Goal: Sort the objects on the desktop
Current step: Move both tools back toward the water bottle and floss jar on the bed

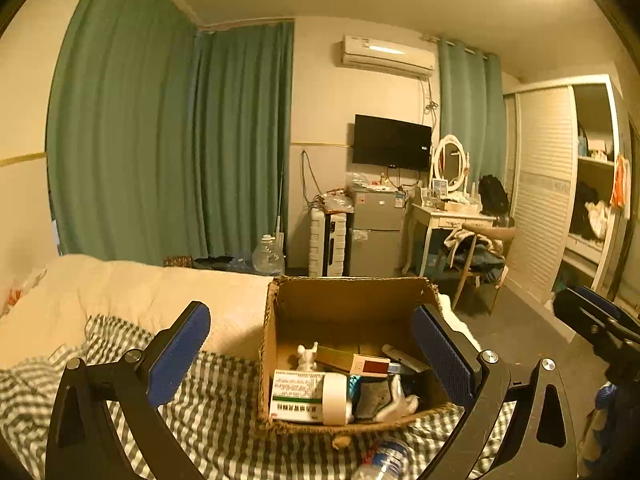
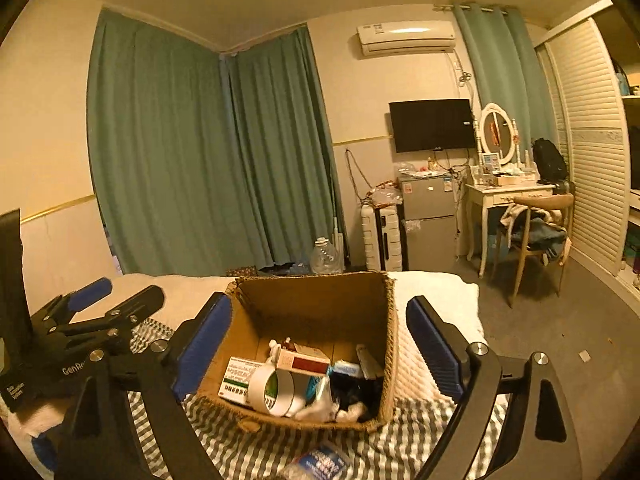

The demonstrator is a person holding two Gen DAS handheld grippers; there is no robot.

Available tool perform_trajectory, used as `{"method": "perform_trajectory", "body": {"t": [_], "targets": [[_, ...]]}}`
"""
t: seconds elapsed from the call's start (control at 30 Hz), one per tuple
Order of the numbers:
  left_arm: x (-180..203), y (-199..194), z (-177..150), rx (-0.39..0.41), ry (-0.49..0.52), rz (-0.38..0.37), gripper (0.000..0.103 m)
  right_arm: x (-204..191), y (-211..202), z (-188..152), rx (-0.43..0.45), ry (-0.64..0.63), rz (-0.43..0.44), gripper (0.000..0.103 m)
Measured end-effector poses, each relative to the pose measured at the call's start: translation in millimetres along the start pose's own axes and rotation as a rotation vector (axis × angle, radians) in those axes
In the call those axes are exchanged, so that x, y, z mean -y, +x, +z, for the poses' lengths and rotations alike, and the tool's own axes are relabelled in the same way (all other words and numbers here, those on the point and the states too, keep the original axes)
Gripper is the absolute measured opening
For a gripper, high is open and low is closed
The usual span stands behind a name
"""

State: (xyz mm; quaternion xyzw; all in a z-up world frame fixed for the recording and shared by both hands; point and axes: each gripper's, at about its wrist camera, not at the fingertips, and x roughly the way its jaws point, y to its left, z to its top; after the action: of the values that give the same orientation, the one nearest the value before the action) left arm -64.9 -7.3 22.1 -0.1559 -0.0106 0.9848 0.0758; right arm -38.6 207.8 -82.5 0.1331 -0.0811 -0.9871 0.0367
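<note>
Both grippers (image 1: 312, 354) (image 2: 320, 350) wide apart, unladen, framing cardboard box (image 1: 348, 300).

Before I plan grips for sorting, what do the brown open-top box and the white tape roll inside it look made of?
The brown open-top box looks like matte corrugated cardboard: its rim is frayed and fibrous. The white tape roll seems to be glossy plastic tape, perhaps on a card core; its side catches the light. Both grippers are open and empty.
</note>
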Motion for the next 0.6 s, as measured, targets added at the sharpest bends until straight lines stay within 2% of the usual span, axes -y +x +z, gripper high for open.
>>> {"method": "perform_trajectory", "body": {"t": [0.3, 0.43, 0.6], "targets": [[-3.7, -63.2, 17.0, 0.056, -0.007, 0.024, 0.103, -7.7, -90.9, 28.2, 0.056, -0.047, -0.043, 0.093], [-8.8, -78.6, 5.8, 0.039, -0.014, 0.037, 0.103, -10.7, -124.0, 33.7, 0.078, -0.071, -0.073, 0.094], [-15.5, -86.1, -20.4, 0.019, -0.009, 0.075, 0.103, -10.6, -141.7, 15.7, 0.047, -0.058, -0.087, 0.094]]}}
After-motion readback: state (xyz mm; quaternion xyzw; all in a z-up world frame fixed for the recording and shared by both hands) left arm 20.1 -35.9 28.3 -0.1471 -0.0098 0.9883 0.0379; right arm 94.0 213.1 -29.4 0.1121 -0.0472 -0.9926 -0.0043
